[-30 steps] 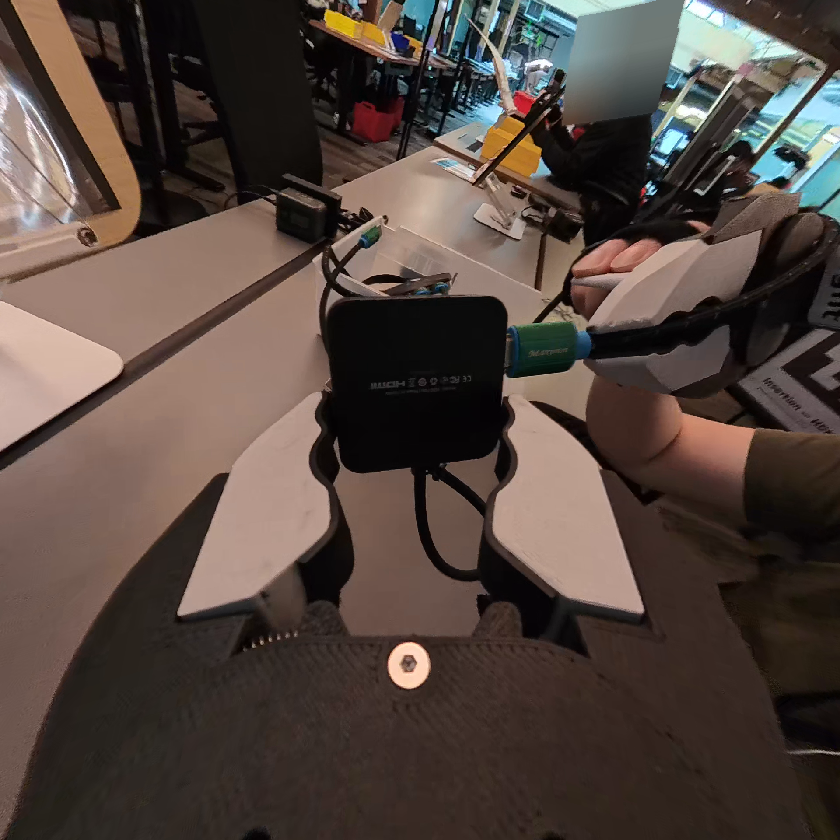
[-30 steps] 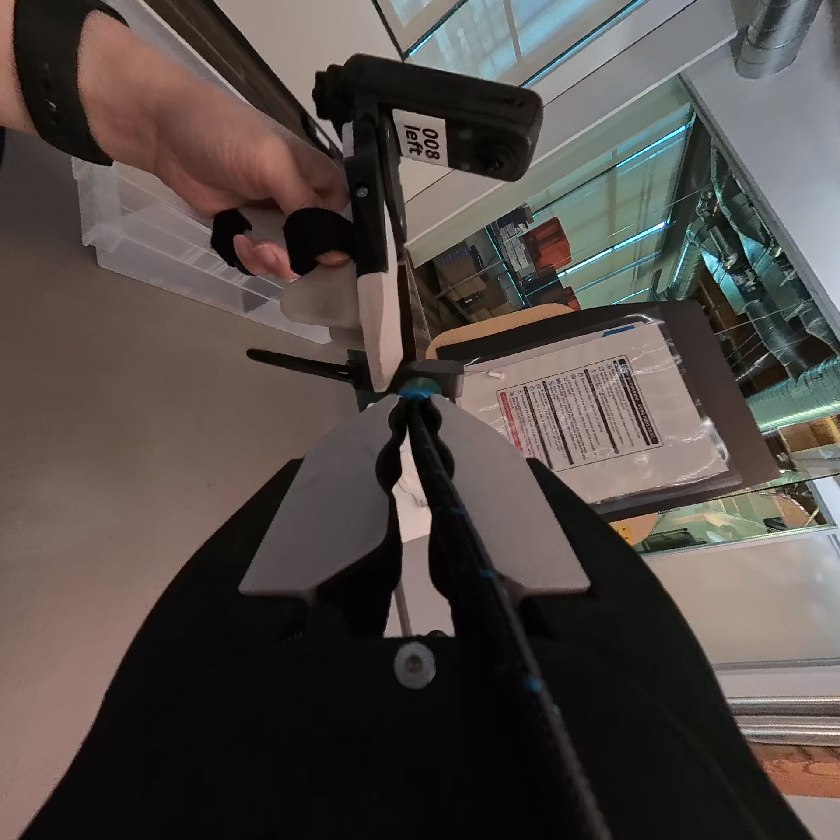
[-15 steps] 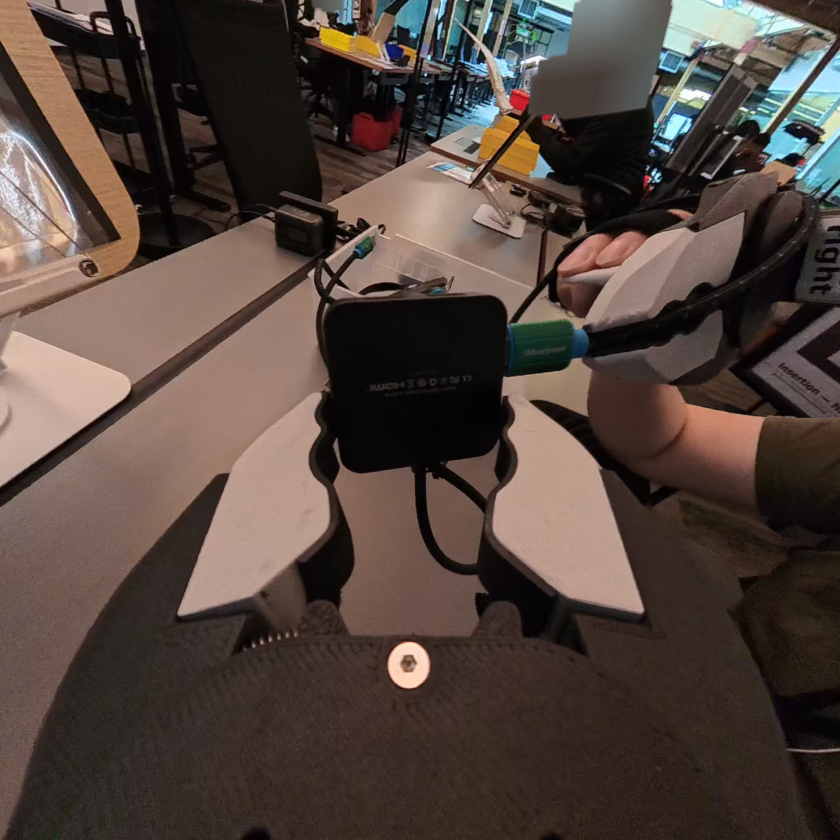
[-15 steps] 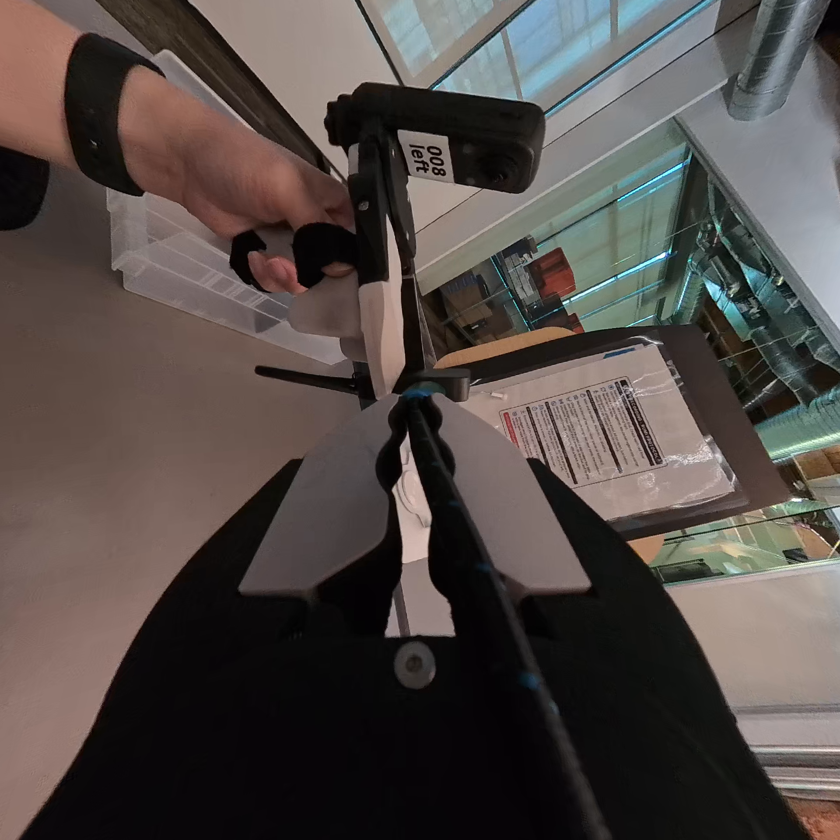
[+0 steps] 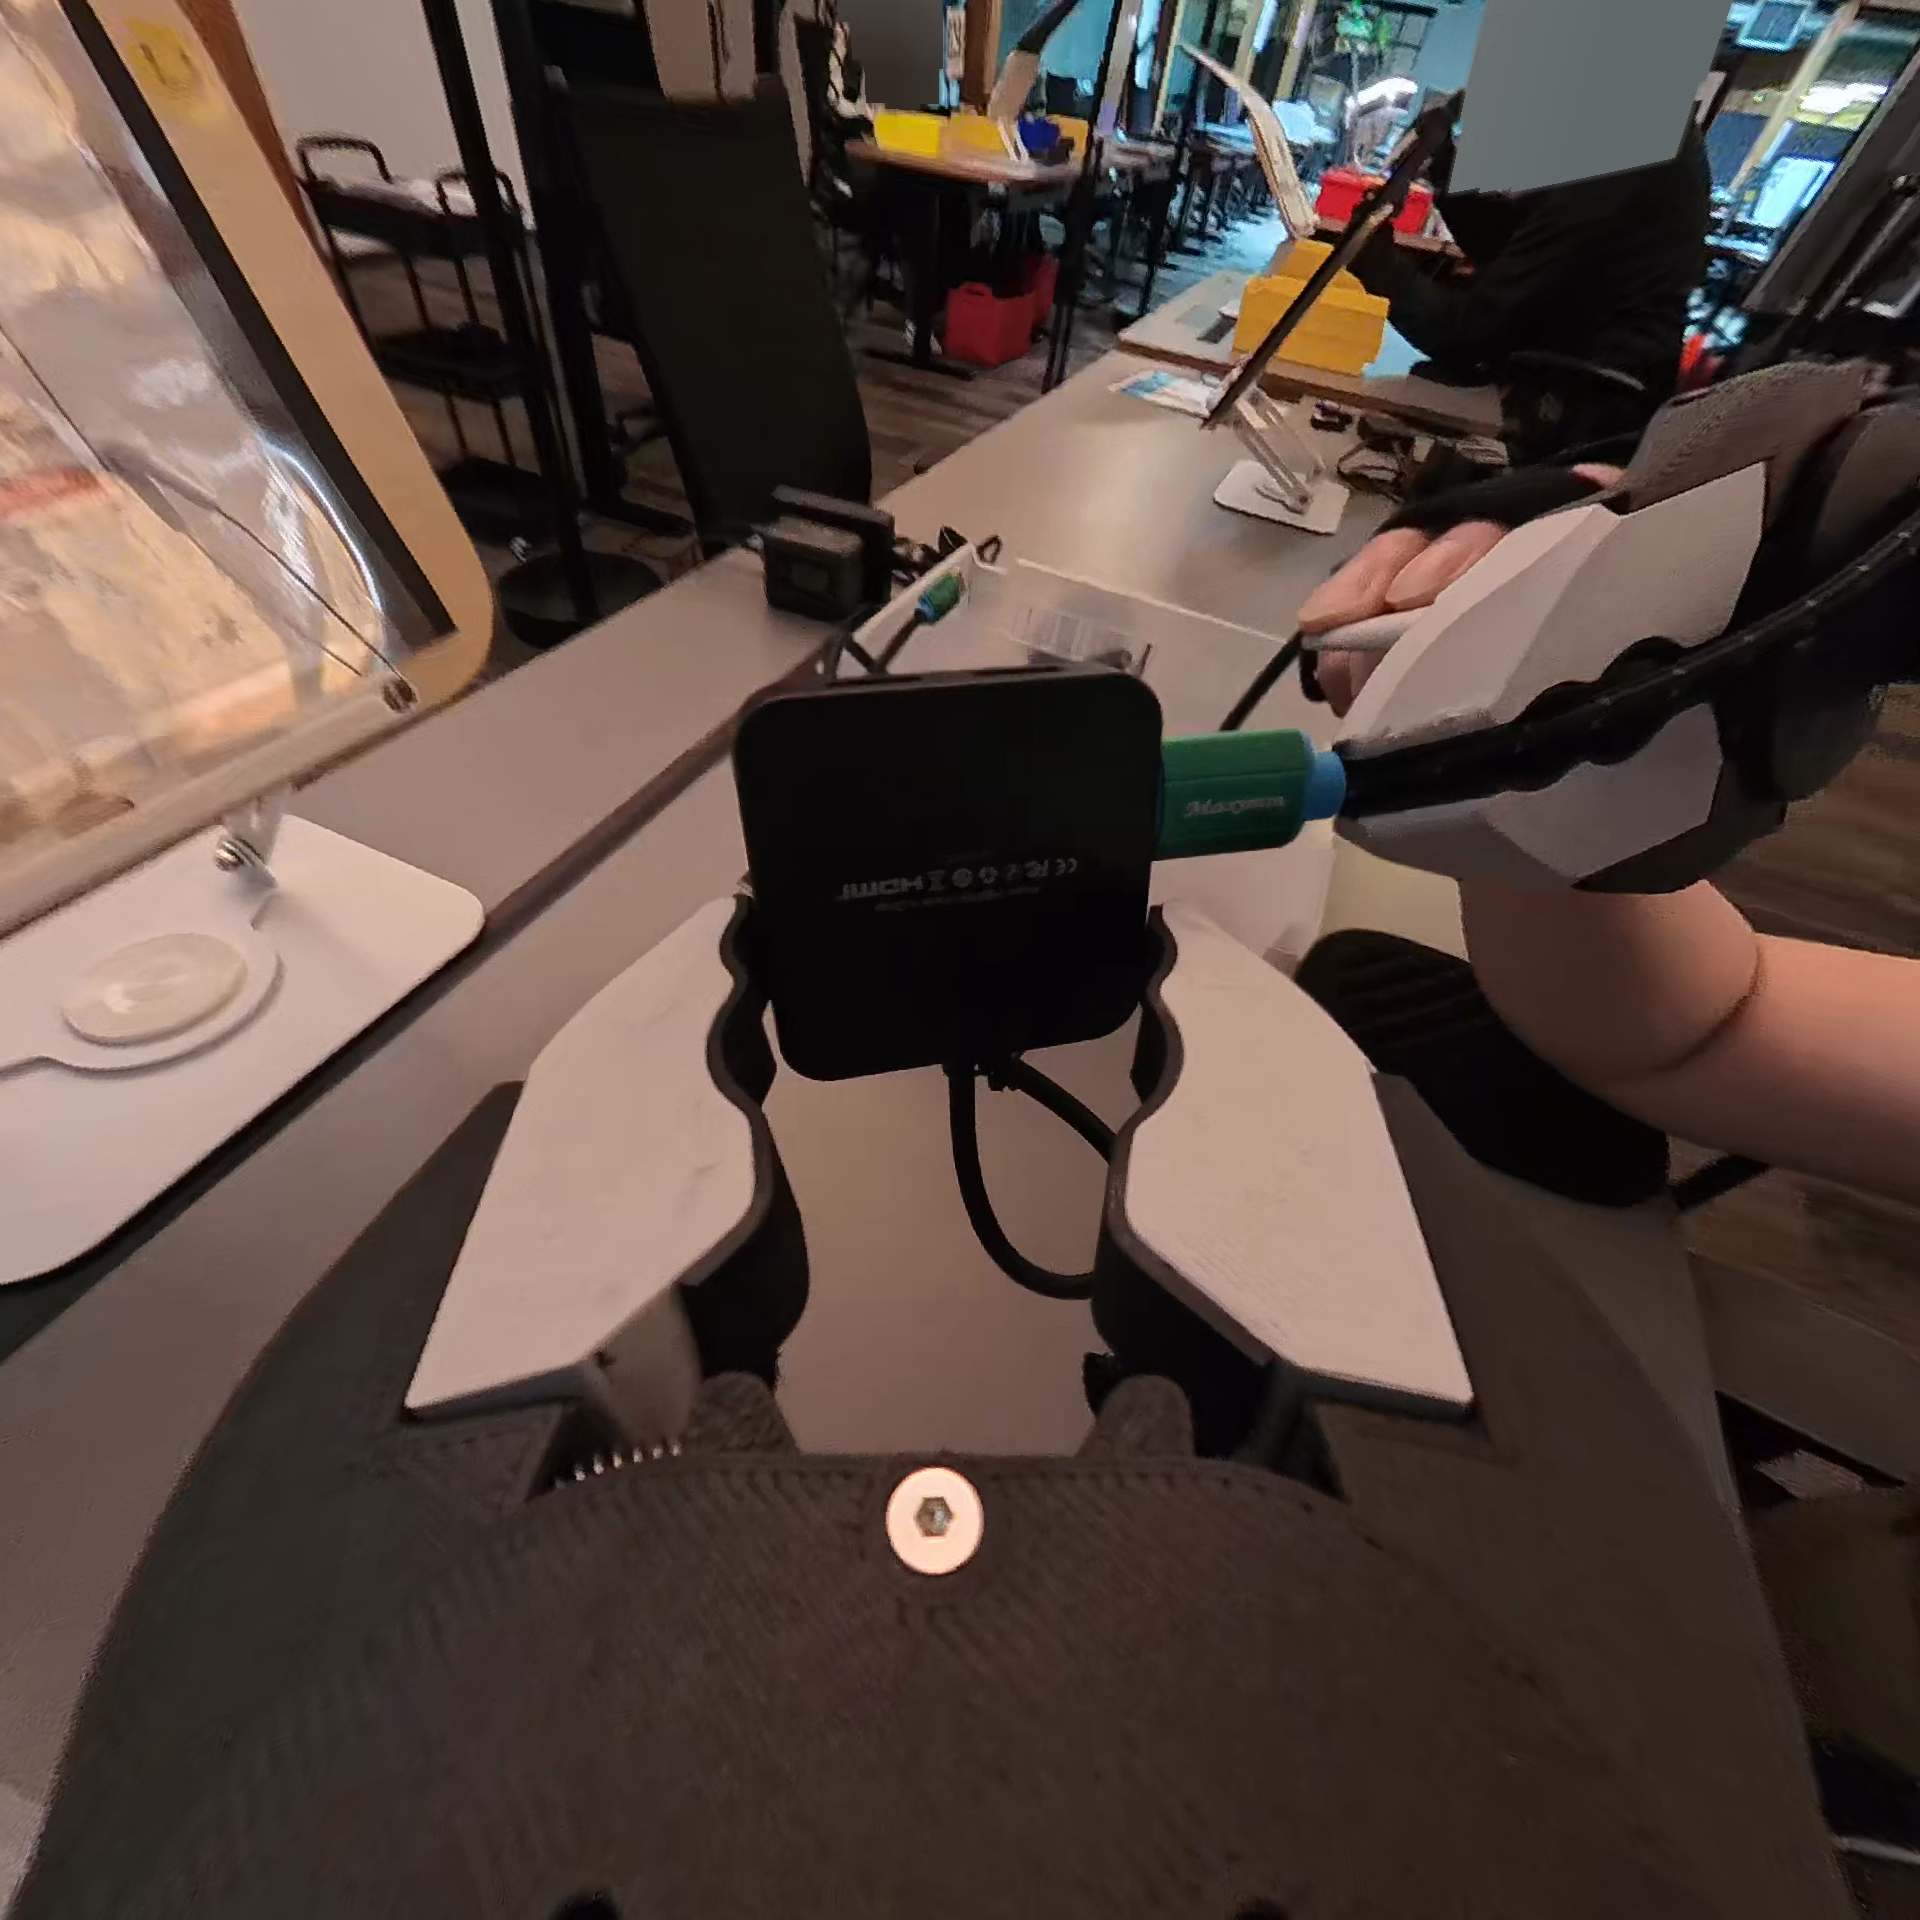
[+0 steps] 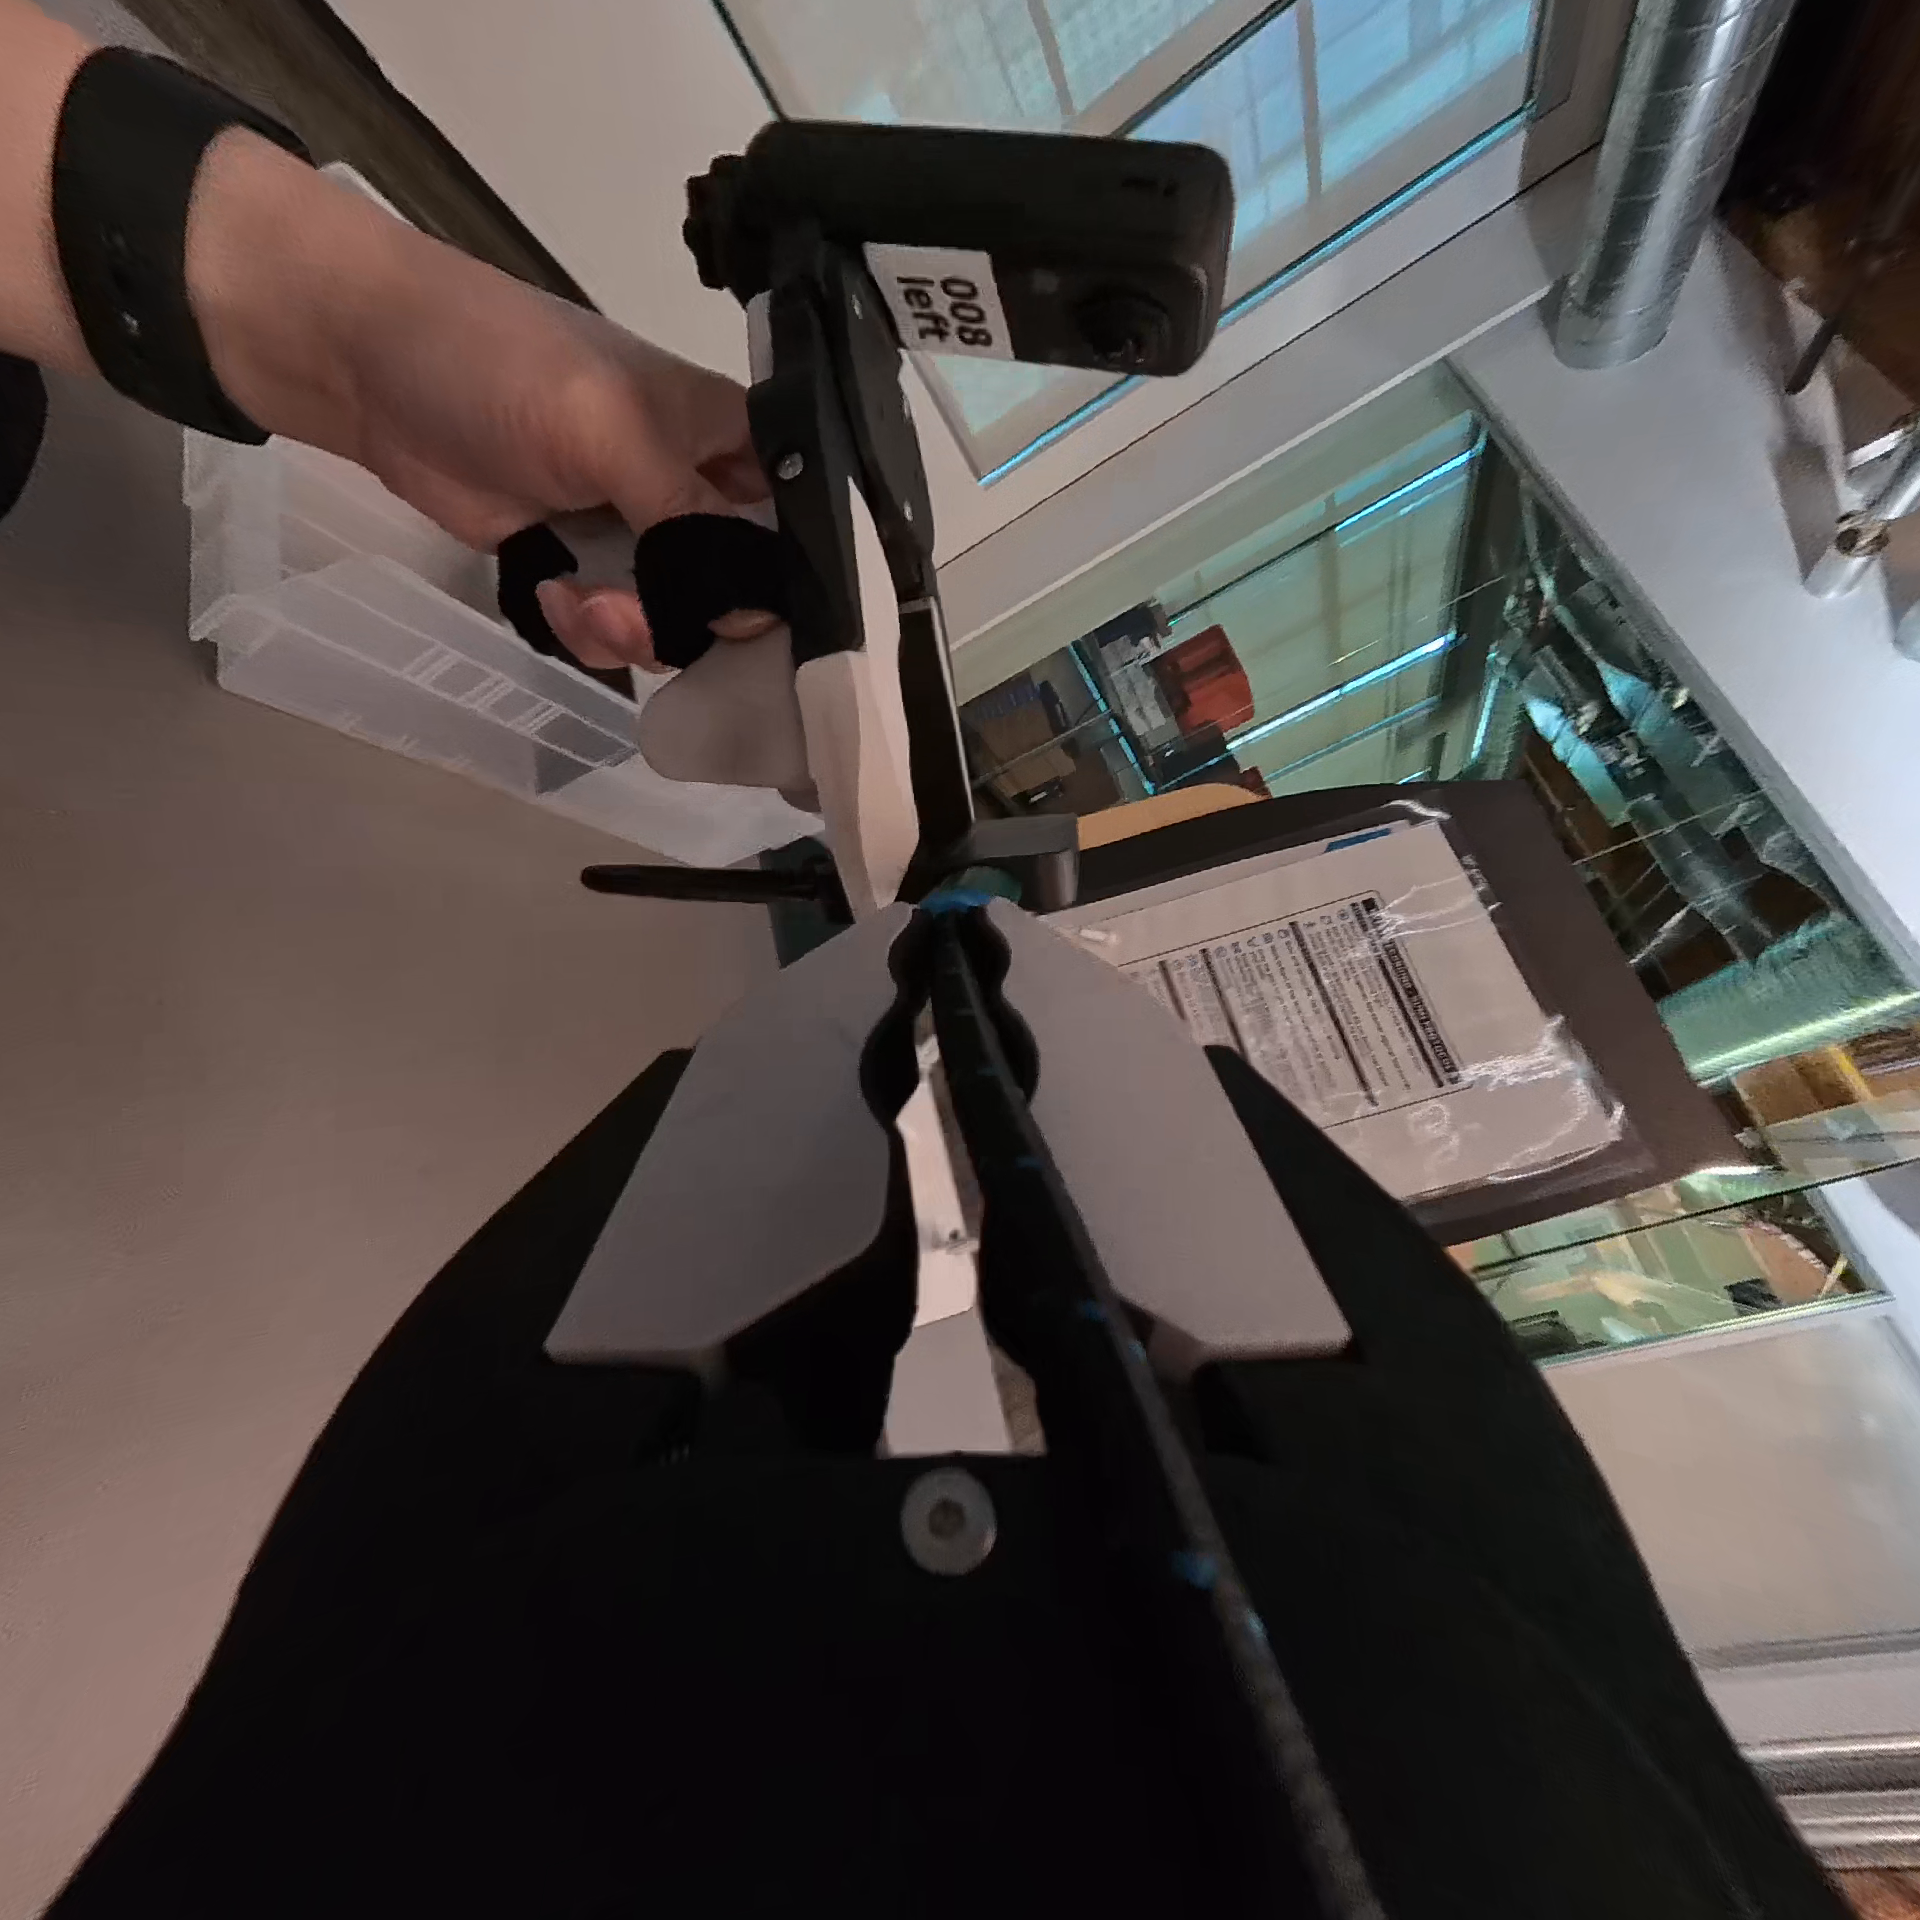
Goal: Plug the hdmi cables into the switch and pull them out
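Unmoved: switch (image 5: 951, 868) clamped in left jaws; right jaws grip plugged cable (image 5: 1236, 792).

matt black plastic switch (image 5: 951, 868), glossy green plug (image 5: 1236, 792), smooth grey tabletop (image 5: 582, 769), clear plastic box (image 6: 416, 665).

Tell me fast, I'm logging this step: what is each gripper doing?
Left gripper: shut on the switch.
Right gripper: shut on the cable, just behind its green plug.

We are seeing a clear plastic organizer box (image 6: 416, 665) lying on the grey table (image 5: 436, 790), yellow bins (image 5: 1314, 312) sitting far right.
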`<state>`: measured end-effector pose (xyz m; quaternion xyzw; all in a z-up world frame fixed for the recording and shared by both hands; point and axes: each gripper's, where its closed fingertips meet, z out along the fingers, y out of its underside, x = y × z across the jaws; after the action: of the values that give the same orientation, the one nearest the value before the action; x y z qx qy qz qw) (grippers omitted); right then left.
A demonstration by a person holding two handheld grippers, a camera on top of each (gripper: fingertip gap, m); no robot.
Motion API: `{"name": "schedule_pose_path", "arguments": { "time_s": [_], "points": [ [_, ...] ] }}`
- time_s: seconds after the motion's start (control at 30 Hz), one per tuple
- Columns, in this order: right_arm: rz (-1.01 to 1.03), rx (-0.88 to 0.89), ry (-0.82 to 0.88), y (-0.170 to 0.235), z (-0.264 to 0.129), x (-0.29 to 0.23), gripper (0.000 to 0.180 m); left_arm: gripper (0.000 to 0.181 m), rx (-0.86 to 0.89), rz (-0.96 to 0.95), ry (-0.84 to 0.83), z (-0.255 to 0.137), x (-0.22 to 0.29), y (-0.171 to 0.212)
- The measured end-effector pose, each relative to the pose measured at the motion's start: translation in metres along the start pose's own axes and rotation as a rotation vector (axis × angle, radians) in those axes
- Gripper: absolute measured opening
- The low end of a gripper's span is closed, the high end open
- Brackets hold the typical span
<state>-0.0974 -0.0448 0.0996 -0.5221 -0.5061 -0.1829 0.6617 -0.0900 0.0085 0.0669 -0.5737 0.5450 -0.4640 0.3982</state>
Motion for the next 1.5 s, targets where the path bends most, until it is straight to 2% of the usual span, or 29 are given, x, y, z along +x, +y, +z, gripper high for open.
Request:
{"name": "schedule_pose_path", "arguments": {
  "time_s": [0.03,0.17,0.37,0.53,0.77,0.97,1.03,1.1,1.23,1.33,1.43,1.5],
  "points": [
    [-0.023,0.013,0.015,-0.001,-0.002,0.002,0.007,0.068,0.018,0.027,-0.028,-0.002,0.001,-0.005],
    [-0.043,0.154,0.120,-0.015,-0.013,0.018,0.007,0.068,0.132,0.127,-0.118,-0.013,0.012,-0.032],
    [-0.153,0.340,0.153,-0.025,-0.030,0.015,0.007,0.068,0.101,0.267,-0.222,-0.020,0.029,-0.042],
    [-0.088,0.479,0.163,-0.029,-0.042,0.018,0.007,0.068,0.099,0.291,-0.260,-0.020,0.041,-0.047],
    [-0.091,0.501,0.225,-0.028,-0.040,0.019,0.007,0.068,0.110,0.318,-0.305,-0.022,0.039,-0.050],
    [0.116,0.469,0.245,-0.014,-0.020,0.027,0.008,0.068,0.121,0.444,-0.491,-0.037,0.026,-0.060],
    [0.217,0.399,0.246,0.001,-0.006,0.028,0.018,0.068,0.145,0.468,-0.540,-0.046,0.021,-0.065],
    [0.324,0.354,0.210,0.014,0.009,0.021,0.023,0.068,0.159,0.502,-0.605,-0.055,0.014,-0.069],
    [0.432,0.355,0.017,0.017,0.034,-0.019,0.021,0.067,0.156,0.560,-0.719,-0.070,0.003,-0.074],
    [0.352,0.336,-0.162,0.006,0.048,-0.065,0.021,0.067,0.124,0.611,-0.810,-0.076,-0.007,-0.074],
    [0.207,0.373,-0.220,-0.014,0.049,-0.095,0.017,0.067,0.061,0.666,-0.883,-0.077,-0.018,-0.068],
    [0.165,0.405,-0.212,-0.029,0.042,-0.093,0.011,0.067,0.028,0.674,-0.889,-0.073,-0.024,-0.063]
  ]
}}
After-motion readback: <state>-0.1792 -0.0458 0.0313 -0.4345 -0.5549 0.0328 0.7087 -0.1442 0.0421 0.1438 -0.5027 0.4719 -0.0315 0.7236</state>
